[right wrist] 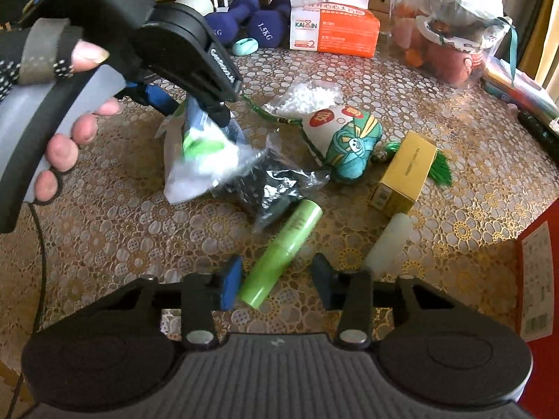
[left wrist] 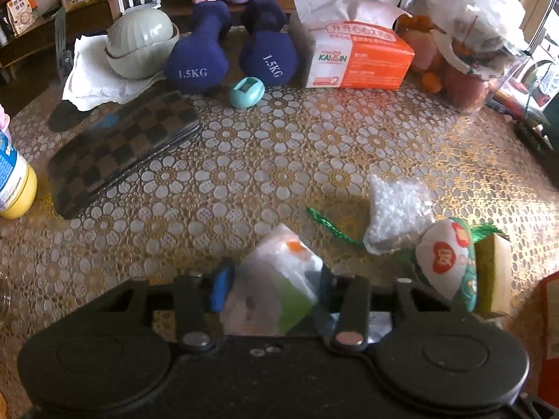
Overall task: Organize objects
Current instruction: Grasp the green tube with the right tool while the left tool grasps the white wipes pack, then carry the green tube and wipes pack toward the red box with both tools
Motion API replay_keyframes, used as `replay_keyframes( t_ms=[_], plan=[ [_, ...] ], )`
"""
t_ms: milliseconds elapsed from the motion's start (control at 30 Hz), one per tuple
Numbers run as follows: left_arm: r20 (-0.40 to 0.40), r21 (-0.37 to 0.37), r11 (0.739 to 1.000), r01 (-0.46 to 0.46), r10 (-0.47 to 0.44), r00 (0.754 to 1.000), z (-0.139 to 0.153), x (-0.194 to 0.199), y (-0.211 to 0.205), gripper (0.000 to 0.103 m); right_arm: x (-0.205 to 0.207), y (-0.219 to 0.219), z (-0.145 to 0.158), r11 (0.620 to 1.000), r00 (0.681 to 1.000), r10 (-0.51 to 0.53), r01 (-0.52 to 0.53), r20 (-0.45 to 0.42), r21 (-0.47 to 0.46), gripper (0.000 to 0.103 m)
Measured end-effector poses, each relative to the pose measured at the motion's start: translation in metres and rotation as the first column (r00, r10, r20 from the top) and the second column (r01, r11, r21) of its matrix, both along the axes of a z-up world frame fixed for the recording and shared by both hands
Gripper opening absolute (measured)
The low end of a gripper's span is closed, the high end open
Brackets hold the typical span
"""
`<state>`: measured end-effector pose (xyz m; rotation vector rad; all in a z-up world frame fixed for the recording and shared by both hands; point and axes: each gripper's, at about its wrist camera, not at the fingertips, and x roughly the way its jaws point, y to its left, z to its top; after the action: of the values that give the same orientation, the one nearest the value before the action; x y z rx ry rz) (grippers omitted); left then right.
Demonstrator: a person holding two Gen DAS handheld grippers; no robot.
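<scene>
Left gripper [left wrist: 274,288] has its fingers clamped on a clear plastic packet [right wrist: 206,160], at centre left of the right wrist frame, above the tabletop [right wrist: 401,80]. Right gripper [right wrist: 276,286], fingers apart, hovers over a green tube [right wrist: 284,253]

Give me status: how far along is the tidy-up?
Early. Nothing looks sorted yet. In hand: the left tool is shut on a clear plastic packet, raised off the table. The right tool is open, its fingers either side of the green tube, not gripping. Still loose: bead bag, embroidered pouch, gold box, dark foil bag.
</scene>
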<state>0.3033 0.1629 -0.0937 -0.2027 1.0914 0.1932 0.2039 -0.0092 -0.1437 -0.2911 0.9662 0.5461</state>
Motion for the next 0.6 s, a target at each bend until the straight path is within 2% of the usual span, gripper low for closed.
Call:
replay_keyframes(
  t_ms=[67,167,467,600],
  plan=[
    [0.011,-0.008,1.0,0.005,-0.005,1.0,0.002,-0.005,-0.001,0.041,-0.002,0.0,0.0,1.0,1.0,-0.002,0.002,0.001,-0.002,0.029],
    [0.036,-0.01,1.0,0.026,-0.026,0.999,0.006,-0.015,-0.003,0.039,-0.004,-0.002,0.002,1.0,1.0,-0.008,0.008,-0.007,0.007,0.025],
    [0.083,-0.059,0.995,0.084,-0.079,0.993,0.03,-0.055,0.0,0.035,-0.02,-0.028,0.023,0.992,0.997,-0.048,0.055,-0.056,0.114,0.016],
    [0.101,-0.06,0.991,0.121,-0.114,0.988,0.04,-0.078,-0.007,0.033,-0.033,-0.045,0.038,0.984,0.997,-0.049,0.058,-0.06,0.167,0.016]
  ],
)
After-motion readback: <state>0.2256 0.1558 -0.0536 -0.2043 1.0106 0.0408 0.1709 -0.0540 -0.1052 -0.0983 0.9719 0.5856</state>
